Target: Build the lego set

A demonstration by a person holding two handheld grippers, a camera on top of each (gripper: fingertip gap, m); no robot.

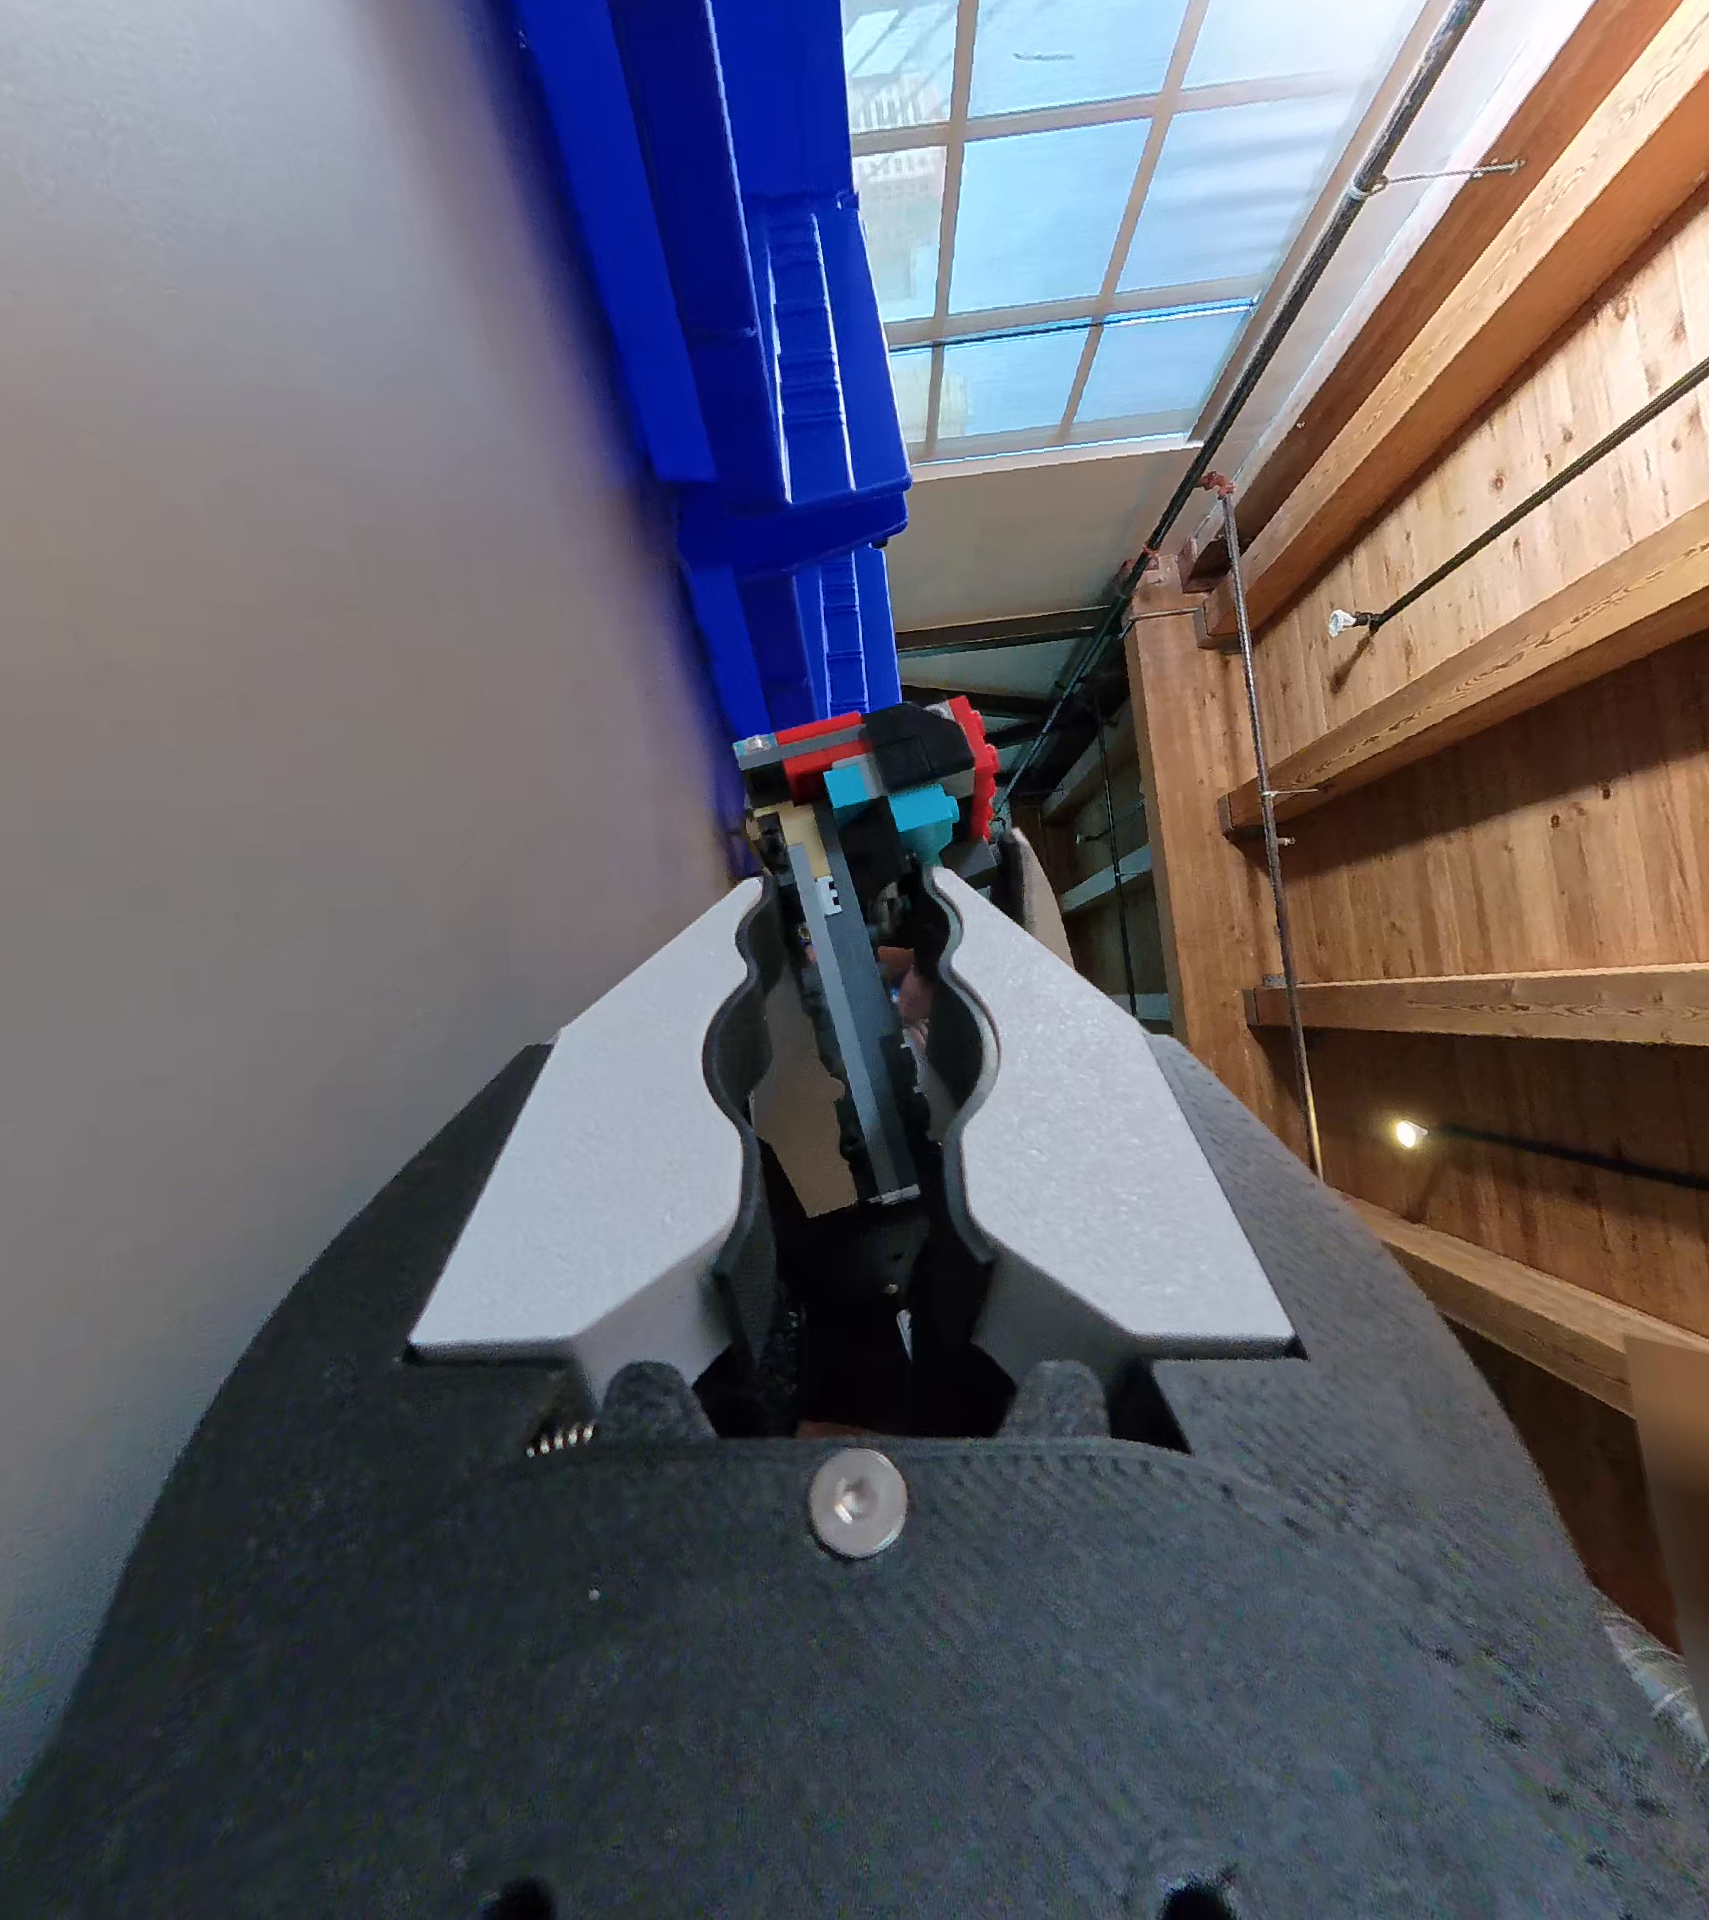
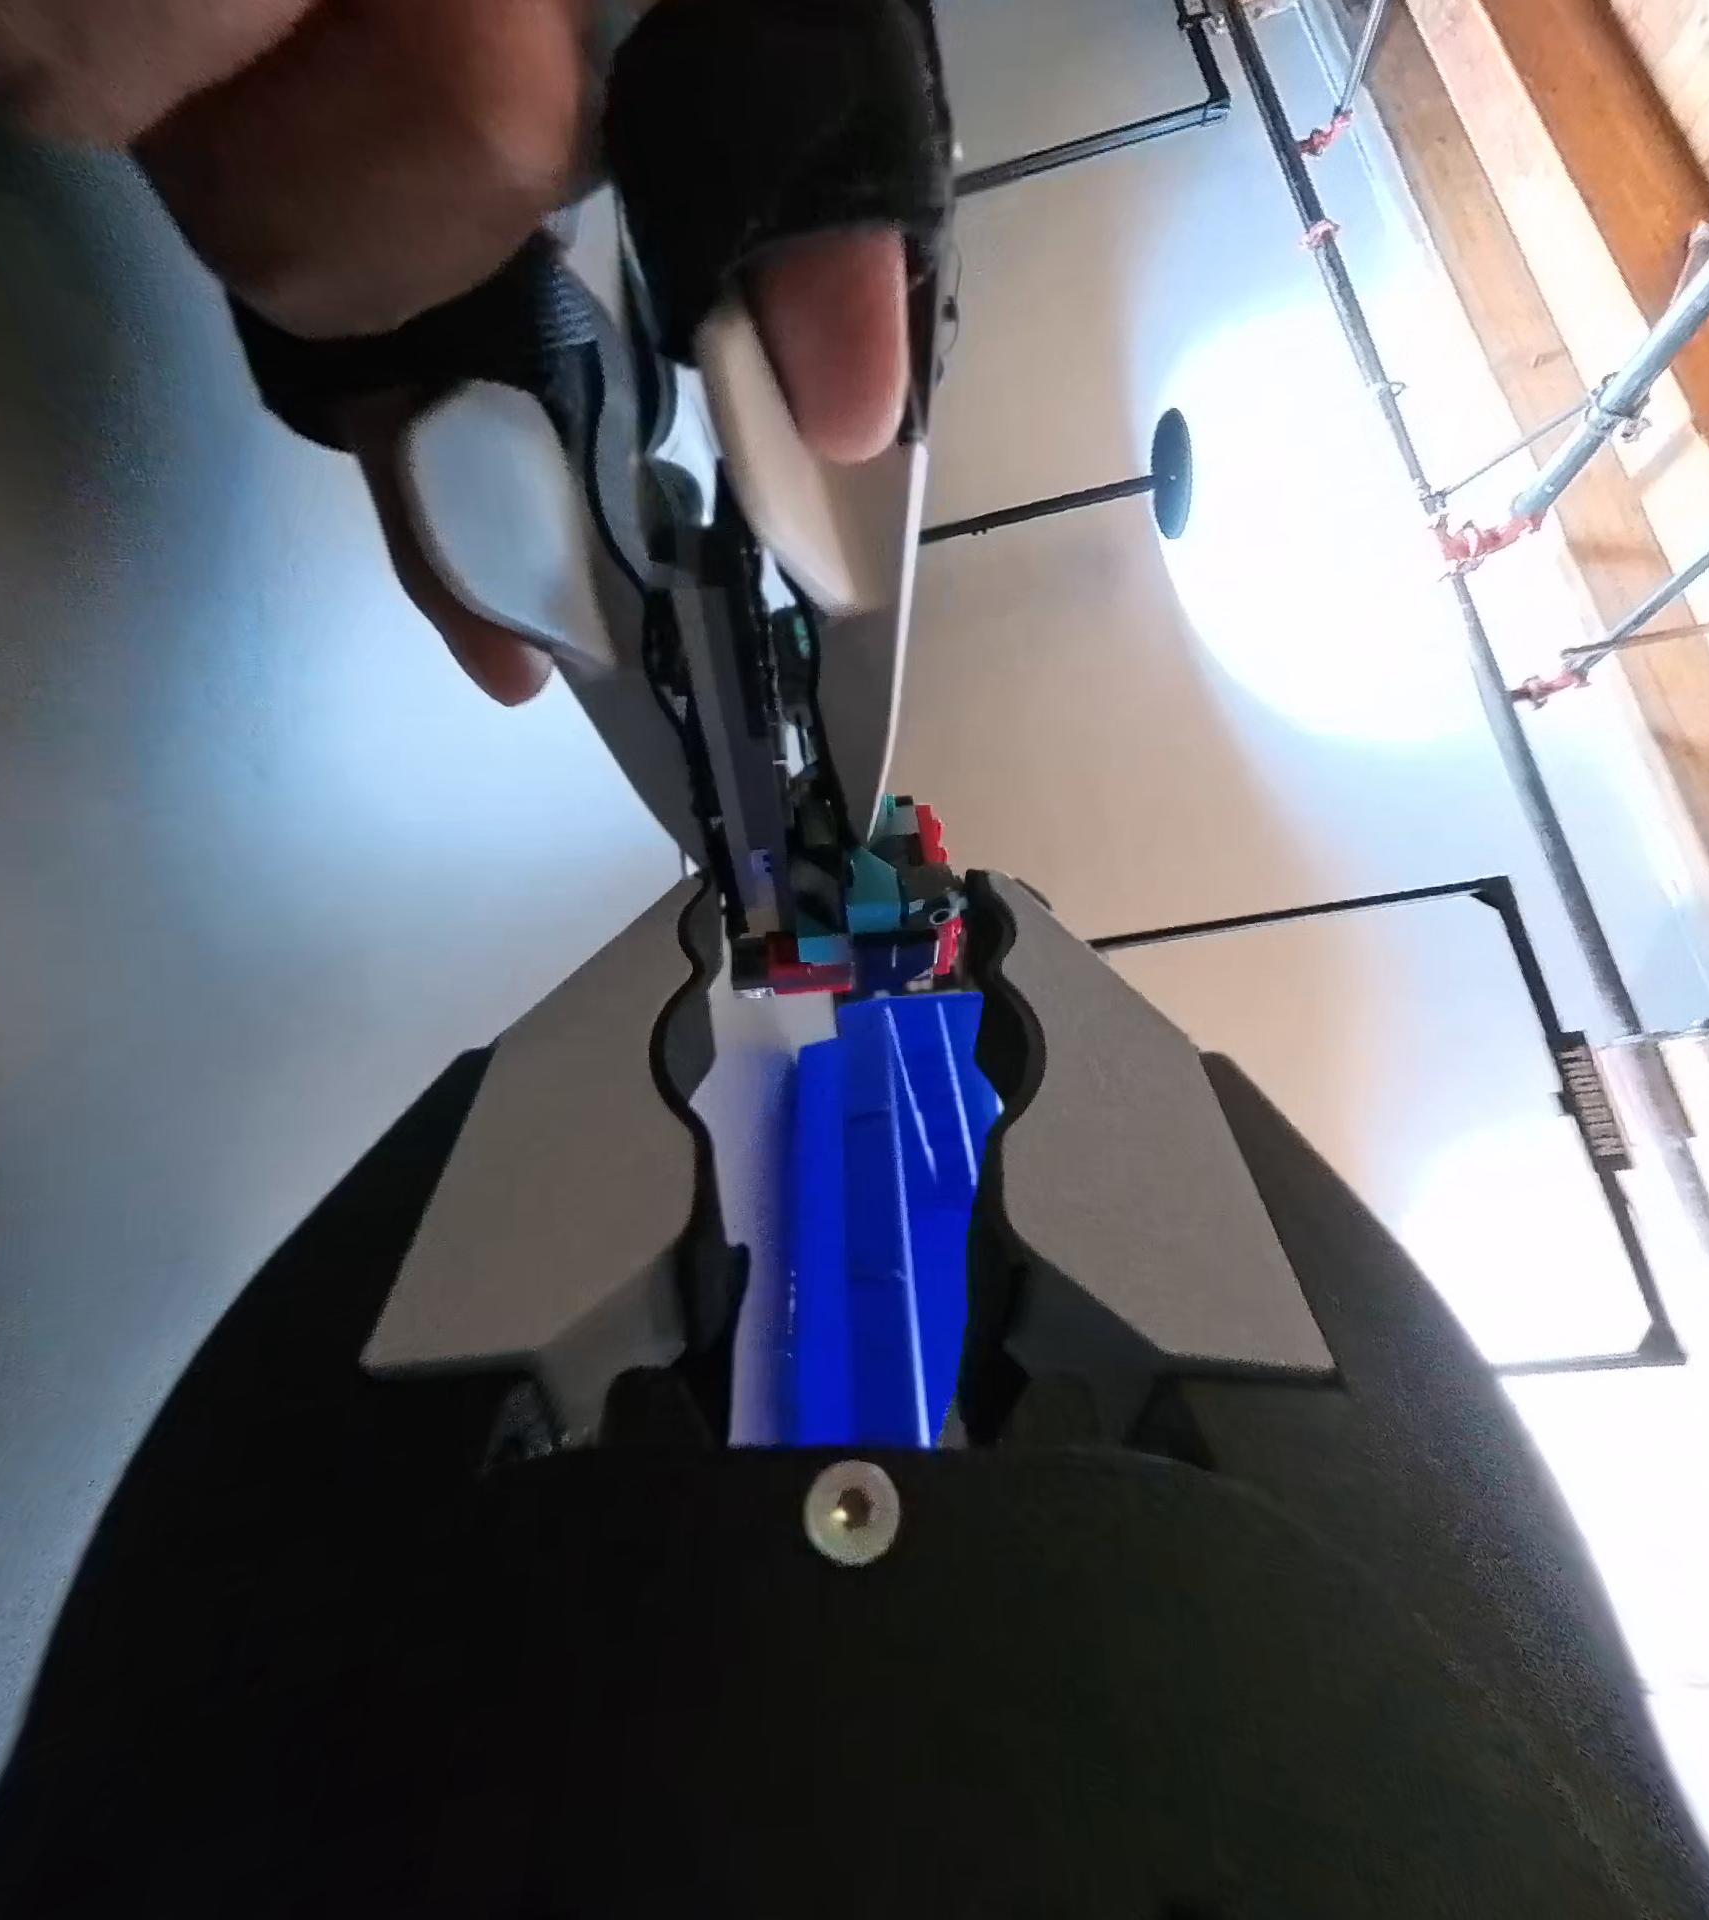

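lego build (image 1: 855, 935) is held up in the air, long grey plate clamped between the closed-in fingers of the left gripper (image 1: 850, 904), red/teal/black end sticking out past the tips. right gripper (image 2: 845, 925) is partly open, fingertips either side of that end; grip not clear. blue bins (image 1: 777, 312) behind. likely a seating step; next needs a squeeze square on the end.

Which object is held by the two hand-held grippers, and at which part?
The left hand-held gripper clamps the lego model along its long grey base. The right hand-held gripper stands around its colourful end; contact cannot be told.
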